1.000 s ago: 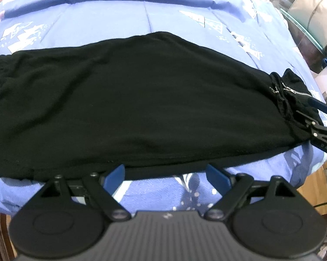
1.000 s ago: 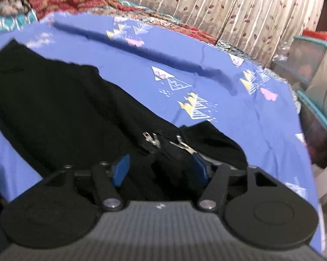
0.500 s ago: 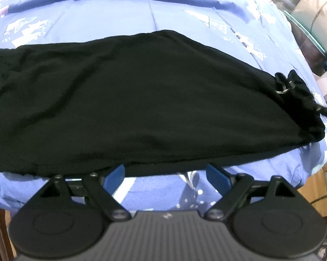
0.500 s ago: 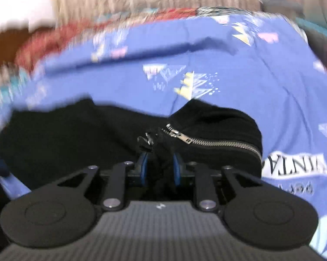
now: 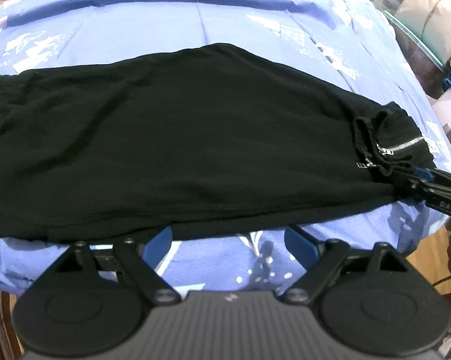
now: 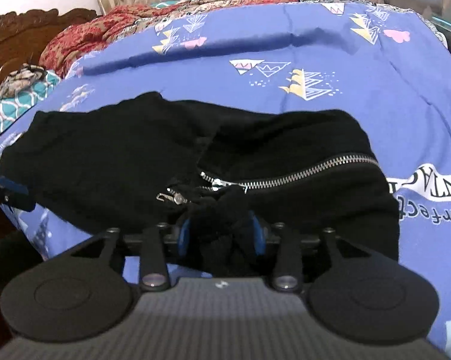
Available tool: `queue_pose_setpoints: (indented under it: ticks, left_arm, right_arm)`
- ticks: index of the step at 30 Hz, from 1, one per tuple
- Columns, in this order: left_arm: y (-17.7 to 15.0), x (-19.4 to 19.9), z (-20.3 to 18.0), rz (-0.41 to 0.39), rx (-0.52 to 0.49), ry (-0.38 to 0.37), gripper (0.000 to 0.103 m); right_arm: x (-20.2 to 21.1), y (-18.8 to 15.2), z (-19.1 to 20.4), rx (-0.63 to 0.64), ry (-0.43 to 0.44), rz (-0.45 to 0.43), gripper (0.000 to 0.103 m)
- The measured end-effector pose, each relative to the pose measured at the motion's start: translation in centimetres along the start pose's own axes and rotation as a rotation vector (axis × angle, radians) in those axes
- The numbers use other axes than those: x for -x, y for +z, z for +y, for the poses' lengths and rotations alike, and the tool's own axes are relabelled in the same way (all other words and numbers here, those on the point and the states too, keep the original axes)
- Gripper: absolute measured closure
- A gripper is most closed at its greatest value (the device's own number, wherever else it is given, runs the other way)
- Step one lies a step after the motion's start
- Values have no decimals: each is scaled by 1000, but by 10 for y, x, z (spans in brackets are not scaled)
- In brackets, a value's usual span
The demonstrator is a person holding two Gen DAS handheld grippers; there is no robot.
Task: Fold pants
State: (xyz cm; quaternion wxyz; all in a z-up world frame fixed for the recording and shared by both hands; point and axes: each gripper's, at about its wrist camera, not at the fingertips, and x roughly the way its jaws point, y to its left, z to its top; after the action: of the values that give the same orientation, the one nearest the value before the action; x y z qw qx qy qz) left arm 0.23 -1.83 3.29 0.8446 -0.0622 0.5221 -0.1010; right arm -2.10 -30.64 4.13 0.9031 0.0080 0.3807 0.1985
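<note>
Pants: one pair of black knit pants (image 5: 180, 138) with silver zips, lying flat and folded lengthwise on the blue printed bedsheet (image 5: 195, 24). In my left wrist view they fill the middle of the frame, one end at the far left, the zipped end at the right edge. In my right wrist view the zipped end sits at centre and lower right, the silver zipper (image 6: 300, 172) running up toward the right.

Change noted: half a second ago my right claw (image 6: 222, 234) was pinched tight on a bunch of fabric just below the zip pull. Its jaws have just been opening. The bunch of black cloth is still between the blue pads (image 6: 183, 235), and the pads look to be touching it on both sides, though more loosely than before. The zipped end lay bunched and drawn in at that earlier moment; now it has spread out again toward the right edge of the left view, zip visible once more.

My left claw (image 5: 230, 240) is unchanged: wide apart, empty, hovering over bare sheet just below the near edge of the pants at bottom centre.

Reading: lengthwise fold looks done; crosswise fold not yet begun. The loosened right grip suggests a re-grip at this end. Risk: thick bunched cloth may slip out if lifted on so slack a hold. Left claw has yet to take a corner.
</note>
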Motion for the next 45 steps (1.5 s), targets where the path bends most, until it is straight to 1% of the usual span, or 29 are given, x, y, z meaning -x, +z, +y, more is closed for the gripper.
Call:
queue_pose_setpoints:
  ticks: [2, 5, 6, 8, 9, 10, 11, 14, 16, 17, 19, 21, 24, 26, 28, 29, 30, 35, 37, 39, 41, 42, 45]
  left_arm:
    - [0, 0, 2, 0, 10, 1, 17]
    - [0, -3, 1, 8, 7, -7, 17]
    - [-1, -4, 0, 11, 2, -11, 17]
    - [-1, -5, -4, 14, -12, -17, 17]
    - [-1, -5, -5, 13, -19, -19, 17]
    - [-2, -4, -6, 10, -23, -19, 17]
    - [-2, -3, -6, 7, -22, -19, 17]
    - [-3, -1, 0, 3, -1, -13, 17]
    - [-3, -2, 3, 5, 15, -7, 16]
    - [-3, -1, 4, 6, 20, -5, 16]
    - [-5, 0, 5, 2, 22, -4, 17]
    - [-4, 2, 5, -4, 23, -4, 16]
    - [-4, 3, 9, -11, 33, -5, 16]
    - [-4, 3, 14, -13, 45, -11, 16]
    - [-5, 1, 17, -12, 53, -19, 16]
    - [-5, -1, 18, -11, 56, -23, 16]
    - [-5, -2, 19, -11, 58, -29, 16]
    - [-5, -3, 24, -17, 60, -50, 16]
    - [-6, -4, 25, -14, 61, -56, 16]
    - [-6, -4, 25, -15, 63, -61, 16]
    - [-6, -2, 28, -19, 65, -67, 16]
    - [-6, -2, 29, -22, 65, -67, 16]
    - [-7, 3, 32, -40, 73, -71, 16]
  right_arm:
    - [12, 6, -3, -13, 20, -35, 54]
    - [33, 23, -14, -73, 68, -139, 54]
    - [37, 28, -19, -106, 73, -169, 54]
    - [37, 36, -29, -162, 62, -193, 56]
    - [33, 37, -30, -173, 41, -186, 59]
    - [23, 40, -30, -169, 19, -163, 71]
    - [11, 42, -31, -164, 3, -129, 78]
    - [-37, 42, -29, -157, -34, 3, 84]
    - [-59, 41, -29, -151, -106, 9, 87]
    - [-65, 45, -33, -188, -120, -3, 87]
    - [-72, 51, -47, -301, -127, -34, 87]
    - [-74, 53, -52, -345, -134, -46, 87]
    - [-68, 53, -48, -309, -144, -38, 87]
    - [-59, 51, -46, -300, -143, -43, 83]
    - [-49, 48, -43, -289, -142, -74, 81]
    - [-41, 44, -39, -283, -138, -95, 77]
    - [-35, 42, -37, -278, -129, -111, 76]
    - [-6, 20, -18, -287, -72, -155, 75]
    - [-6, 15, -10, -281, -64, -143, 75]
    - [-16, 9, -2, -264, -70, -99, 75]
    - [-34, 5, 3, -235, -138, -43, 75]
    - [-39, 5, 6, -212, -169, -48, 75]
    - [-47, 15, 9, -178, -200, -25, 74]
